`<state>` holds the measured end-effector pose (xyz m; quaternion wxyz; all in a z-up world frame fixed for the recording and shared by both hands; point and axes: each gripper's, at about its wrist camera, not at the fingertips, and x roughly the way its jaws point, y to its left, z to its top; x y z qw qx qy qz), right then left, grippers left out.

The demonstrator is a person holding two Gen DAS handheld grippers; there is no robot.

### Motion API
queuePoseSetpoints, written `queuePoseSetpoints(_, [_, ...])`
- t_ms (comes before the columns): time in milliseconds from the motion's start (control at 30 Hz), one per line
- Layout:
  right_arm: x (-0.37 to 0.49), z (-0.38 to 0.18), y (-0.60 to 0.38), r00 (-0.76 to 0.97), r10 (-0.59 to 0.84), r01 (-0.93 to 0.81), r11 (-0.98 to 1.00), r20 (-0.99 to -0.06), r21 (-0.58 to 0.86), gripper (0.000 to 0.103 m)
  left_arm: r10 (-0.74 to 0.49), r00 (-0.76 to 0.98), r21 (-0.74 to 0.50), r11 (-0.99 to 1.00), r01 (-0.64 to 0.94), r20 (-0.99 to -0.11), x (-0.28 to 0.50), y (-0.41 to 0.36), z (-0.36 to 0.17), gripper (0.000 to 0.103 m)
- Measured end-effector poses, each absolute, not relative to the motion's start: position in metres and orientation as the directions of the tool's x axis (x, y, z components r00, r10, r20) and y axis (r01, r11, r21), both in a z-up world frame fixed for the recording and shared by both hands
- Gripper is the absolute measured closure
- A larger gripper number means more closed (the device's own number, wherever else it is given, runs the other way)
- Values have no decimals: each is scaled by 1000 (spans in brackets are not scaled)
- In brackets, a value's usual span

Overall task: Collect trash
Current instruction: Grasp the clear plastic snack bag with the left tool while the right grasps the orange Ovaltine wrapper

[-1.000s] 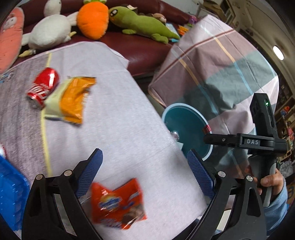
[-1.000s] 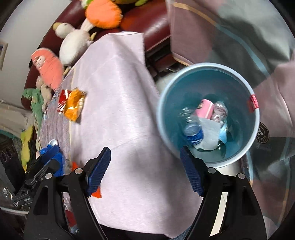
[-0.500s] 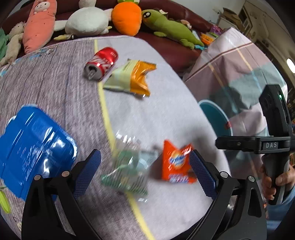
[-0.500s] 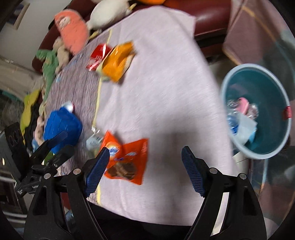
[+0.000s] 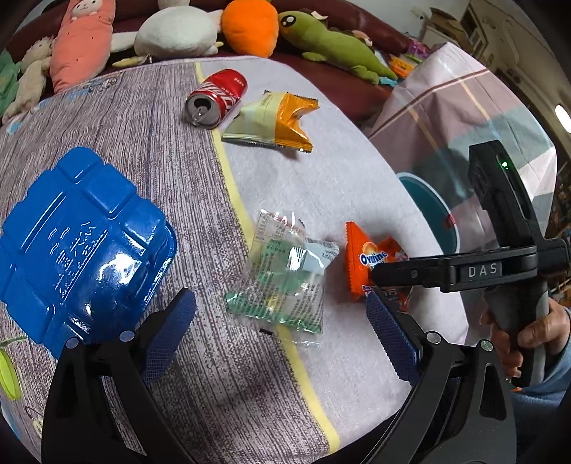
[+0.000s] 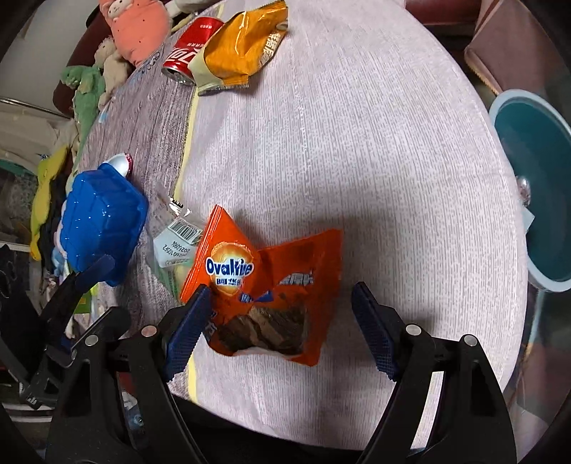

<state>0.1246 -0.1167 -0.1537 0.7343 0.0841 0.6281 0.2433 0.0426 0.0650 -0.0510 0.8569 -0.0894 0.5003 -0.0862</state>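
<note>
An orange Ovaltine wrapper [image 6: 271, 285] lies on the cloth-covered table, and my right gripper [image 6: 282, 328] stands open right over it, its jaws either side, pads not pressing. The same wrapper [image 5: 364, 260] shows in the left wrist view, partly behind the right gripper's body. My left gripper [image 5: 282, 332] hangs open above a clear green-printed plastic bag [image 5: 285, 282]. Farther back lie a red soda can [image 5: 216, 98] and a yellow-orange snack bag [image 5: 274, 121]. A teal trash bin [image 6: 531, 192] stands off the table's right edge.
A blue plastic tray [image 5: 78, 242] lies upside down at the left of the table. Plush toys [image 5: 249, 21] line a dark red sofa behind. A plaid blanket [image 5: 464, 107] drapes over something at the right. A hand [image 5: 528, 332] grips the right tool's handle.
Both grippers swung away from the bin toward the table's left part. The Ovaltine wrapper came between the right jaws, and the clear bag came under the left gripper.
</note>
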Motion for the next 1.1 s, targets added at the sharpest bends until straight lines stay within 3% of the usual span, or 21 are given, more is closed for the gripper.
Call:
queuePoseSetpoints(33, [125,-153,-116,96,468,-260,864,-879,431,35,-238,484,-242,969,57,-842,43,66,-51,7])
queuePoseSetpoints(67, [124,-153,-116,97,479,-267,857,-872,441,54,-239,483,-243,968,55,-842,43,67,-52,7])
queuePoseSetpoints(167, [124,-155,-114,97,483,-279,852,-870,442,61,-236,477,-240,969,54,-847,45,67,-55,7])
queuePoseSetpoints(233, [125,-154,-116,100,492,-281,848,-865,450,74,-233,471,-236,970,55,-851,47,64,-58,7])
queuePoseSetpoints(800, [136,-134,-182,219,510,-189,858,-832,477,74,-170,418,-162,985,55,-892,78,42,-92,9])
queuePoseSetpoints(867, [137,-135,-190,221,516,-176,856,-828,486,74,-157,416,-144,988,64,-896,78,38,-92,29])
queuePoseSetpoints(933, [138,-136,-192,224,521,-167,853,-824,494,74,-142,413,-128,990,62,-900,78,36,-93,40])
queuePoseSetpoints(1100, [140,-138,-204,237,541,-153,841,-807,519,74,-119,421,-118,993,28,-899,81,32,-87,44])
